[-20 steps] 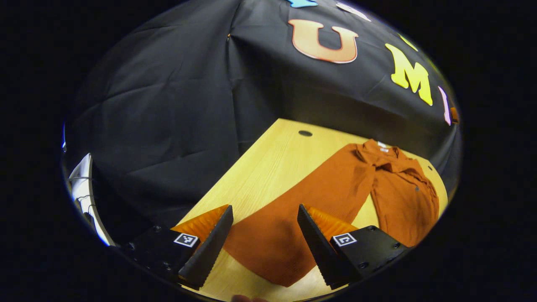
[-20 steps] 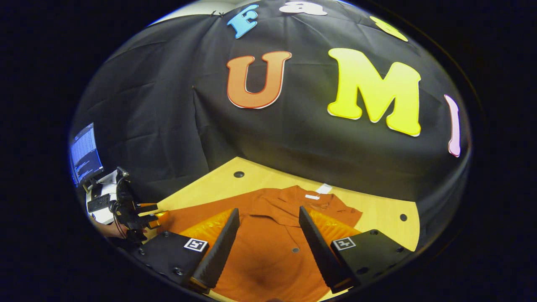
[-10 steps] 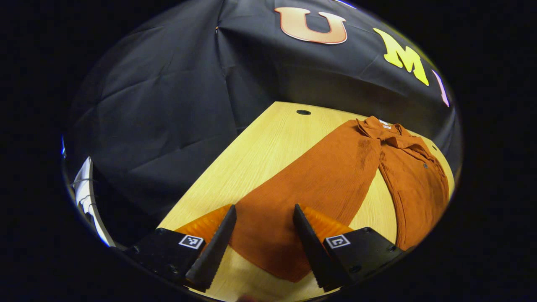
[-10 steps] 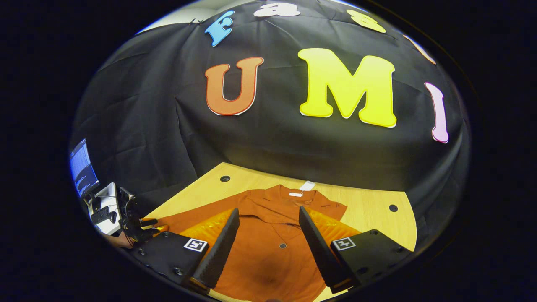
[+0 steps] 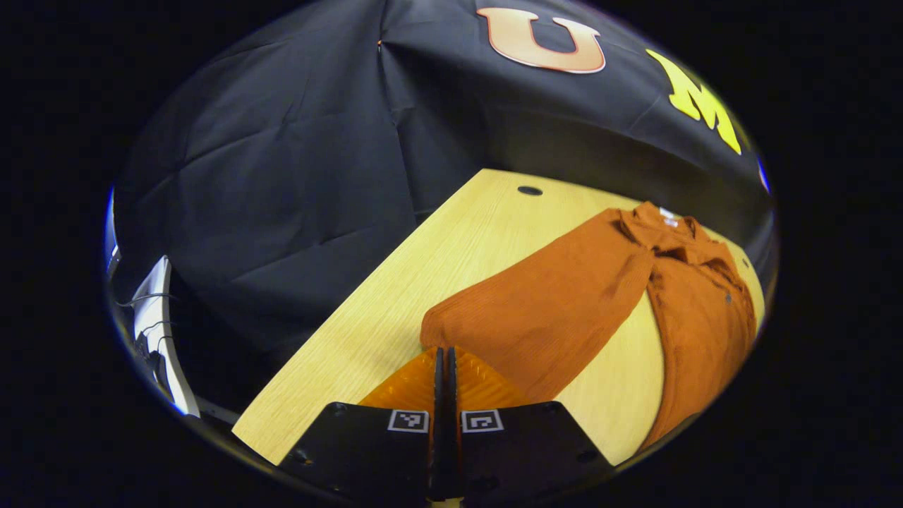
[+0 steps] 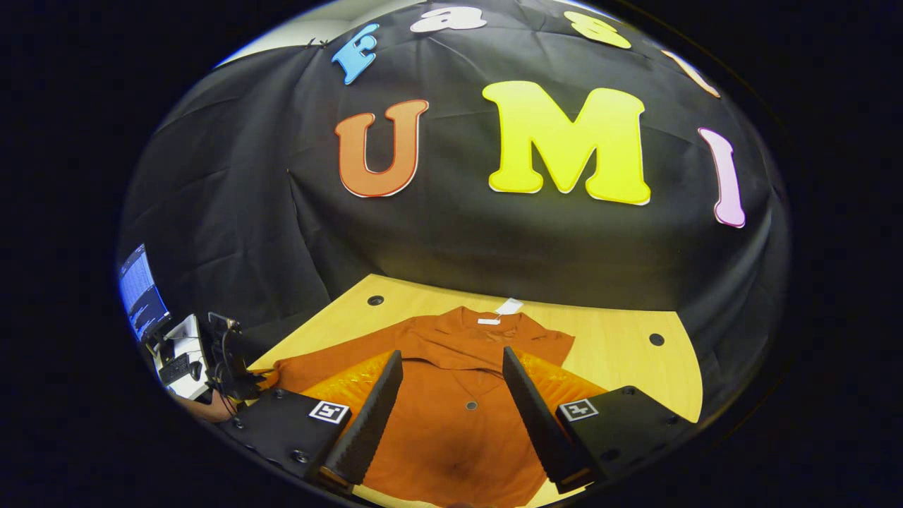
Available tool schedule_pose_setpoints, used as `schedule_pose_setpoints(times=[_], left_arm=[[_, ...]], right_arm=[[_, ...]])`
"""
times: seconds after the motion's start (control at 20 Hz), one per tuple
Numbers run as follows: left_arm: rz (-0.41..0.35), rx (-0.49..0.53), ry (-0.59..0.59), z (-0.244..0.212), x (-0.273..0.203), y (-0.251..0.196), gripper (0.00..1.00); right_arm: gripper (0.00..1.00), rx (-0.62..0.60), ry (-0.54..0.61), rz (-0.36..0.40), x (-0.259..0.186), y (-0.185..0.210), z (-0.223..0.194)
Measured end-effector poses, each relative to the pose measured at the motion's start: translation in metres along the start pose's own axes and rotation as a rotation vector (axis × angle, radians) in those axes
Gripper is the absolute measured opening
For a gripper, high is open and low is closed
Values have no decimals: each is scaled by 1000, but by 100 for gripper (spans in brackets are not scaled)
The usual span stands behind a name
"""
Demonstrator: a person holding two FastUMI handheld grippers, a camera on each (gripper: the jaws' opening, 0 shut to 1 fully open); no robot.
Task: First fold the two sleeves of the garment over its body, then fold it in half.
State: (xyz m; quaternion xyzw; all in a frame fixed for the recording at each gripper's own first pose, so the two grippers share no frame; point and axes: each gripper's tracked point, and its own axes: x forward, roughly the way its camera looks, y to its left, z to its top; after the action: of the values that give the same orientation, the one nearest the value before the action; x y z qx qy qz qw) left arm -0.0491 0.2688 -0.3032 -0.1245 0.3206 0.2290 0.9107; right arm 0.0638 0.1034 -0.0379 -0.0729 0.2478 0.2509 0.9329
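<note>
The left gripper view looks low along the table (image 5: 437, 247) from its side edge; the right gripper view faces the wall; both share the garment (image 6: 451, 395).

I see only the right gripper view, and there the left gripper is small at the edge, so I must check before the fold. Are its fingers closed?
Observer: Yes. In the left gripper view the left gripper has its fingers closed together. The tips are at the end of the sleeve and appear to pinch it.
Operator: Is this sleeve already over the body?
Observer: No. It lies stretched out flat on the table, pointing away from the body.
Operator: Do sleeve and body touch lower down?
Observer: No. Below the shoulder, a wedge of bare table separates them.
</note>
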Motion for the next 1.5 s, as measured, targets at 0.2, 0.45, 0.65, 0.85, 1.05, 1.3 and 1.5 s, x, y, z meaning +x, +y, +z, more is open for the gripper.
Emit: schedule_pose_setpoints(times=[0.2, 0.45, 0.65, 0.85, 1.05, 1.3, 1.5], left_arm=[[-69, 16, -5, 57, -5, -36, 3], [-145, 81, -96, 150, -7, -94, 3], [-213, 144, -176, 228, -12, -157, 3], [-329, 216, -223, 272, -30, -259, 3], [-445, 328, -211, 266, -39, -373, 3], [-539, 453, -130, 204, -20, -496, 3], [-508, 515, -29, 144, 25, -545, 3]], right_arm=[[92, 36, -24, -41, -16, -28, -5], [92, 112, -52, -75, -41, -65, -16], [93, 151, -79, -110, -65, -103, -25], [93, 205, -113, -162, -90, -147, -33], [93, 252, -131, -229, -114, -193, -46], [93, 297, -121, -330, -155, -247, -70], [93, 313, -98, -428, -204, -278, -92]])
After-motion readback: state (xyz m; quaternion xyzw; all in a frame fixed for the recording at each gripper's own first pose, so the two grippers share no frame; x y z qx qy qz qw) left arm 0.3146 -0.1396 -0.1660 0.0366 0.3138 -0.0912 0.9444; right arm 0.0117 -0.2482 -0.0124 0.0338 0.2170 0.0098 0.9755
